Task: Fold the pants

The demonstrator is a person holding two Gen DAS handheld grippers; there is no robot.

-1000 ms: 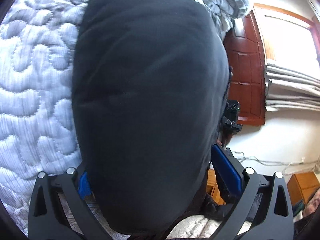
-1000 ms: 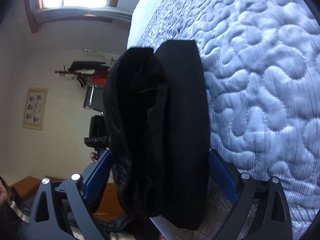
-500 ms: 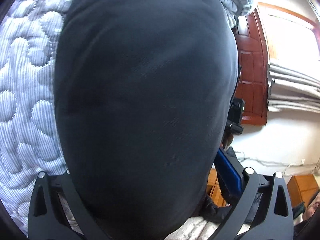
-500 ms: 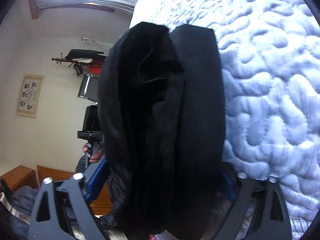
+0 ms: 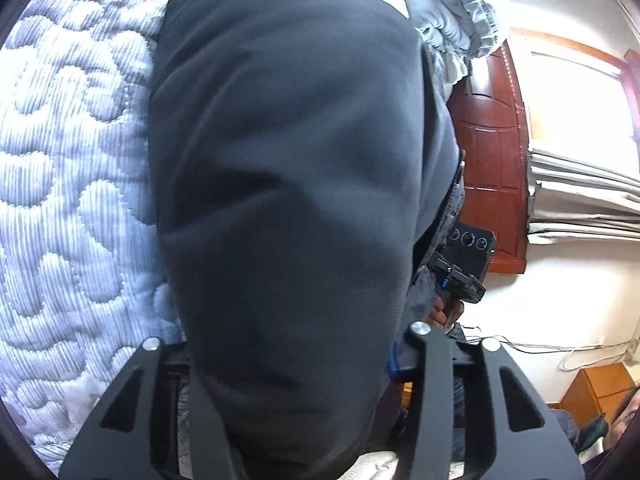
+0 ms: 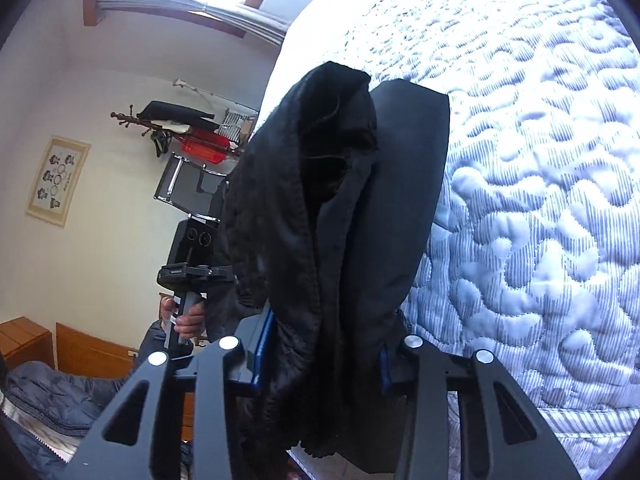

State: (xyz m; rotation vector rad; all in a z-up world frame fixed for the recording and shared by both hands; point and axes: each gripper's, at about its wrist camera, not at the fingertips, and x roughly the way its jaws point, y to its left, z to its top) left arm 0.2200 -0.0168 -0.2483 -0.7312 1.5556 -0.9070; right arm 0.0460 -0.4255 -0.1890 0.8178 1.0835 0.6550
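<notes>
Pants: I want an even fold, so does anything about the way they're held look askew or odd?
Slightly. In the right wrist view the pants hang as an uneven bundle: a fuzzy inner layer bulges open beside a smoother flat panel. The right gripper and left gripper are each shut on them above the quilted bed.

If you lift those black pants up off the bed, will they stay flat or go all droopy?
Probably droopy: the pants hang in soft folds from the right gripper, nothing holding shape. They look thick and fleecy inside, so maybe a bit heavy. The left gripper is also clamped on the cloth, and it bulges and creases, so it likely bends wherever it is unsupported.
</notes>
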